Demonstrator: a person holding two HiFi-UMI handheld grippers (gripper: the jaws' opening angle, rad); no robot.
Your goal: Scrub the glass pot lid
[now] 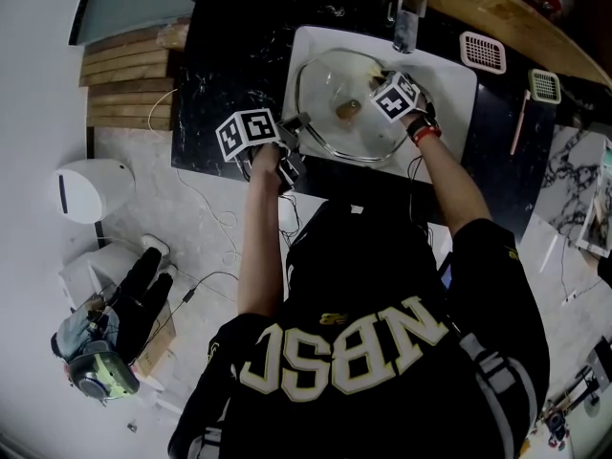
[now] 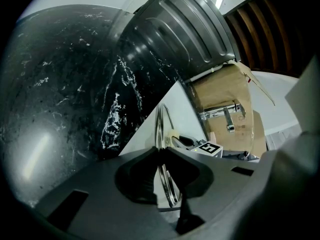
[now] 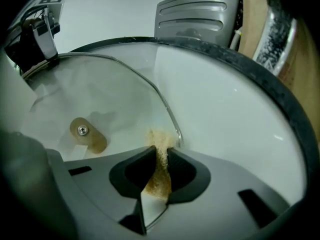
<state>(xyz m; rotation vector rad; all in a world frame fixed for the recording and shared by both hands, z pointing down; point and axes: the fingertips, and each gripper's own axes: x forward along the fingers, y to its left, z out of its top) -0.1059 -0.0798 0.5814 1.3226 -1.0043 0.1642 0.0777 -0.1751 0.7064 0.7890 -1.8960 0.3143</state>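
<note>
Round clear glass pot lid (image 1: 330,89) with metal rim; lies tilted inside the white rectangular sink basin (image 1: 449,75), upper centre of the head view; a tan oval fitting with a centre screw (image 3: 82,130) sits at its middle; glass looks cloudy and wet.

Left gripper (image 1: 292,127), at the lid's left edge; jaws nearly together, pinching the metal rim (image 2: 162,149) edge-on.

Right gripper (image 1: 380,76), at the lid's upper right; jaws close together, gripping a tan-brown scrubbing sponge (image 3: 159,169) whose tip presses on the glass just inside the rim.

Sink basin: holds the lid only, so far as visible; chrome tap (image 1: 406,12) above its upper edge.

Black marbled countertop (image 1: 220,65) surrounds the basin.
</note>
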